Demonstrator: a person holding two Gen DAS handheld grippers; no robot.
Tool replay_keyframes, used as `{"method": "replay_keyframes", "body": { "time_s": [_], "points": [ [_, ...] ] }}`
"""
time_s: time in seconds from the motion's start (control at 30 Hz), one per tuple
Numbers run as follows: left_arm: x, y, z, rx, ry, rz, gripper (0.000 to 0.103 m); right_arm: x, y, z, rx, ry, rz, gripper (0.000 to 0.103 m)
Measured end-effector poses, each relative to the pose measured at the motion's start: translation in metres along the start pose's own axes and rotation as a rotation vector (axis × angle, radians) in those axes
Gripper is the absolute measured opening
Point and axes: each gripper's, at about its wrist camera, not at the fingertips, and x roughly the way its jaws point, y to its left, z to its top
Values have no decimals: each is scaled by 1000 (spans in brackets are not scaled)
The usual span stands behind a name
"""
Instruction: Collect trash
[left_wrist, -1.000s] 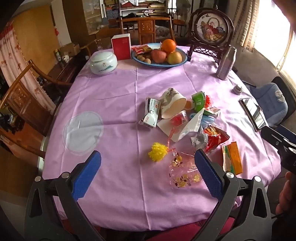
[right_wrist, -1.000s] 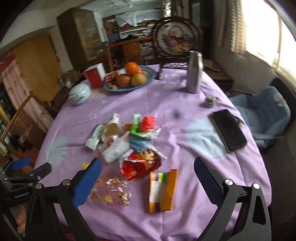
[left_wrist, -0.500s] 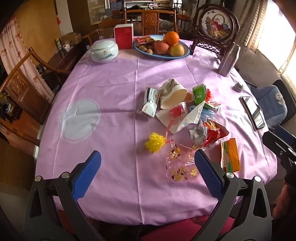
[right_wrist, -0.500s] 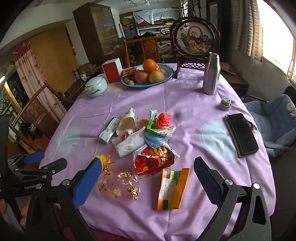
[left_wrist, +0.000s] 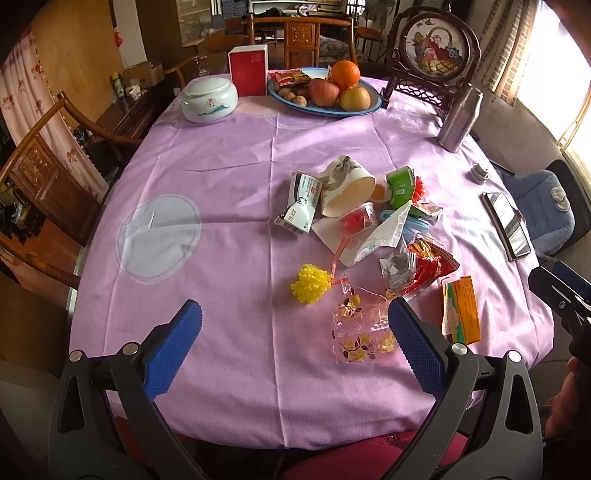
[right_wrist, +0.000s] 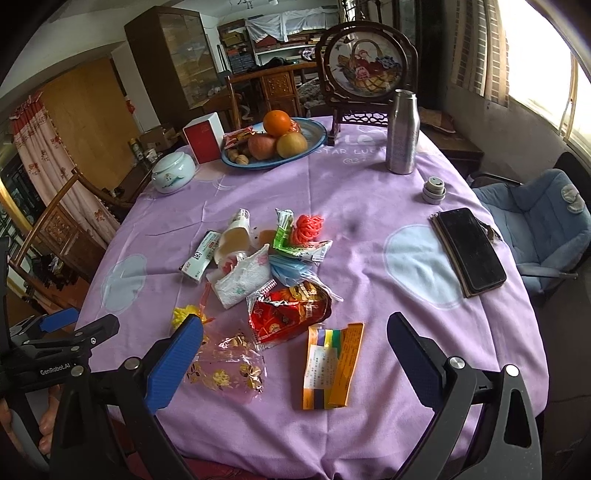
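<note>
While both grippers are hanging over the near table edge with fingers spread wide and holding nothing, the orange packet (right_wrist: 332, 365) is lying flat between the right gripper (right_wrist: 295, 354) fingers, long axis running 12 to 6. Trash pile (right_wrist: 266, 266) is sitting mid-cloth (clear flowery wrapper (left_wrist: 364, 332) at 5 o'clock of it). Left gripper (left_wrist: 295, 347) view is catching the yellow puff (left_wrist: 310, 285) whole; the right view is half hiding it.
</note>
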Motion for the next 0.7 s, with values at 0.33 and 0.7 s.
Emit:
{"method": "replay_keyframes", "body": {
  "time_s": [0.33,0.7],
  "points": [
    [4,2,1,-7,12,3,97,2,0,1,-4,8,1,98],
    [5,5,0,-16,21,6,97,4,0,0,-4,11,-2,97]
  ]
}}
